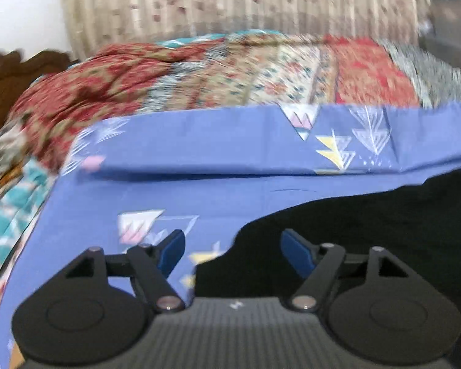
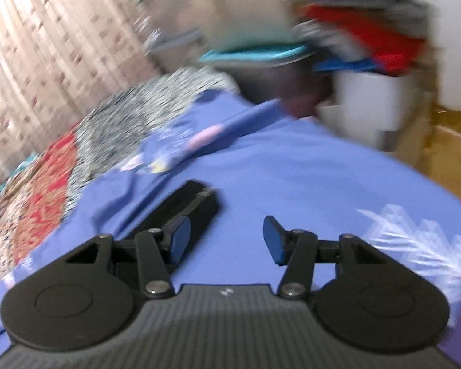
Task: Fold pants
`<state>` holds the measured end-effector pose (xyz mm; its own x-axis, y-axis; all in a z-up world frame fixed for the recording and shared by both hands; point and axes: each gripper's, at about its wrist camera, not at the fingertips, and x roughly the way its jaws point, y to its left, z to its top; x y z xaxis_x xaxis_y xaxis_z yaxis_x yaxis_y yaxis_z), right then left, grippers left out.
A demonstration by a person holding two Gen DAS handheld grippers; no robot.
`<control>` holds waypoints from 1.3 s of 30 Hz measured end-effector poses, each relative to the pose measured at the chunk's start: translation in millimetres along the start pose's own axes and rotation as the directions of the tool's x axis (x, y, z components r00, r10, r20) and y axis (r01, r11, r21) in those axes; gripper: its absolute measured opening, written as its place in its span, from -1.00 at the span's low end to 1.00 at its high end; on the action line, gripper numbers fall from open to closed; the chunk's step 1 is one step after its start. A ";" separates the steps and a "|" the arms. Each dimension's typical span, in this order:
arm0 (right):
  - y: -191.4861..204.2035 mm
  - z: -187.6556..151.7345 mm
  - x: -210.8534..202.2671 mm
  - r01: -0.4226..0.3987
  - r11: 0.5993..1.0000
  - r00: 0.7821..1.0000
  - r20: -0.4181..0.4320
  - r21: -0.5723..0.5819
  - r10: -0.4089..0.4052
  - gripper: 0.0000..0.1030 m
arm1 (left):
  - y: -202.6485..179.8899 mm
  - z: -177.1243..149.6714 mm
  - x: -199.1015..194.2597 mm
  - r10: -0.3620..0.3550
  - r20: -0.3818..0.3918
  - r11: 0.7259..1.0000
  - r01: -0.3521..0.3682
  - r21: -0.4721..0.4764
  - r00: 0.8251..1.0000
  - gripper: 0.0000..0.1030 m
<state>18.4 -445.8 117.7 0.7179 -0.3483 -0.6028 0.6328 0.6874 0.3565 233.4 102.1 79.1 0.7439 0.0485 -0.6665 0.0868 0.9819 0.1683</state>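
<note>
Black pants (image 1: 368, 230) lie flat on a blue patterned bedsheet (image 1: 199, 190), filling the lower right of the left wrist view. My left gripper (image 1: 232, 253) is open and empty, hovering over the pants' left edge; its right finger is over the black cloth and its left finger is over the sheet. My right gripper (image 2: 226, 240) is open and empty above the bare blue sheet (image 2: 292, 169). The pants do not show in the right wrist view. Both views are motion-blurred.
A red and cream patterned blanket (image 1: 199, 70) lies bunched beyond the sheet, with a curtain (image 1: 230, 0) behind. A black oblong object (image 2: 187, 206) lies on the sheet by my right gripper's left finger. A pile of clothes (image 2: 353, 30) over a white container (image 2: 368, 104) stands at the bed's far side.
</note>
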 end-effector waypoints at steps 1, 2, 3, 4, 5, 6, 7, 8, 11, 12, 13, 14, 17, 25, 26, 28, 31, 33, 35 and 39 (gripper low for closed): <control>12.5 6.7 16.2 -0.010 1.000 1.000 -0.021 -0.008 0.010 0.09 | -7.9 -1.8 13.1 -0.004 -0.009 1.000 0.004 0.024 1.000 0.38; 25.4 13.1 33.2 -0.017 1.000 0.999 -0.044 -0.019 0.017 0.09 | -17.4 -2.1 23.7 -0.007 -0.017 0.998 0.008 0.054 1.000 0.41; 40.7 21.0 56.4 -0.010 0.999 0.998 -0.063 -0.037 0.008 0.09 | -25.4 -2.3 34.9 -0.010 -0.024 0.996 0.012 0.091 1.000 0.42; 52.7 26.7 76.4 0.000 0.998 0.997 -0.078 -0.056 -0.004 0.09 | -32.0 -4.4 42.5 -0.011 -0.026 0.992 0.014 0.128 1.000 0.42; 64.1 30.4 97.0 0.003 0.997 0.995 -0.100 -0.076 -0.011 0.09 | -38.4 -5.1 50.4 -0.010 -0.026 0.987 0.014 0.160 1.000 0.42; 76.1 34.0 122.4 0.004 0.996 0.991 -0.135 -0.093 -0.017 0.10 | -43.1 -7.5 57.1 -0.009 -0.028 0.982 0.014 0.188 1.000 0.42; 84.7 35.2 143.3 0.022 0.995 0.986 -0.162 -0.095 -0.037 0.10 | -46.0 -7.9 64.3 -0.007 -0.035 0.979 0.014 0.203 0.999 0.42; 93.3 36.9 169.7 0.062 0.994 0.980 -0.183 -0.089 -0.078 0.10 | -47.7 -9.6 70.1 -0.006 -0.046 0.978 0.015 0.209 0.999 0.41; 106.4 34.6 224.2 0.167 0.983 0.958 -0.224 -0.069 -0.179 0.24 | -48.6 -15.5 81.5 -0.011 -0.076 0.979 0.026 0.204 0.997 -0.15; 107.0 32.7 242.7 0.198 0.979 0.947 -0.247 -0.053 -0.205 0.30 | -48.4 -16.6 82.1 -0.017 -0.081 0.978 0.033 0.206 0.997 -0.32; 106.0 30.3 258.3 0.221 0.975 0.937 -0.268 -0.037 -0.223 0.38 | -50.1 -18.1 81.8 -0.017 -0.080 0.977 0.034 0.212 0.997 -0.62; 104.2 28.0 269.8 0.244 0.969 0.929 -0.281 -0.030 -0.243 0.38 | -52.6 -18.6 81.5 -0.015 -0.074 0.974 0.031 0.224 0.997 -0.70; 106.6 19.0 285.6 0.290 0.952 0.918 -0.254 -0.095 -0.305 -0.17 | -57.5 -19.8 71.2 0.005 -0.039 0.968 0.005 0.252 0.999 -0.78; 63.2 43.7 211.8 0.152 0.986 0.970 -0.203 0.067 -0.136 -0.91 | -47.7 -15.4 1.3 0.026 0.102 0.987 -0.042 0.156 0.994 -0.78; 58.6 46.0 196.8 0.127 0.988 0.976 -0.191 0.088 -0.109 -0.91 | -45.9 -16.7 -9.7 0.025 0.116 0.988 -0.042 0.147 0.993 -0.78; 43.7 48.1 158.2 0.078 0.991 0.985 -0.160 0.113 -0.059 -0.91 | -42.3 -23.1 -36.0 0.021 0.145 0.990 -0.041 0.132 0.989 -0.78; 10.5 42.1 94.9 0.014 0.987 0.993 -0.120 0.158 0.005 -0.91 | -36.8 -39.7 -78.9 0.012 0.183 0.994 -0.032 0.108 0.983 -0.78; -14.8 30.2 56.8 -0.008 0.981 0.995 -0.099 0.192 0.028 -0.91 | -32.3 -55.2 -108.9 0.006 0.210 0.996 -0.025 0.089 0.978 -0.78; -41.6 16.0 20.3 -0.023 0.975 0.996 -0.084 0.223 0.042 -0.91 | -27.4 -74.4 -138.8 -0.004 0.230 0.998 -0.011 0.063 0.973 -0.78; -103.0 -22.6 -33.9 -0.026 0.953 0.995 -0.080 0.302 0.053 -0.91 | -21.7 -123.9 -191.8 -0.029 0.235 0.999 0.020 0.042 0.972 -0.78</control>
<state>-77.7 -490.3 85.3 0.7248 -0.2598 -0.6381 0.6719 0.4715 0.5712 6.8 94.2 113.3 0.8757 -0.0248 -0.4822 0.1295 0.9741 0.1852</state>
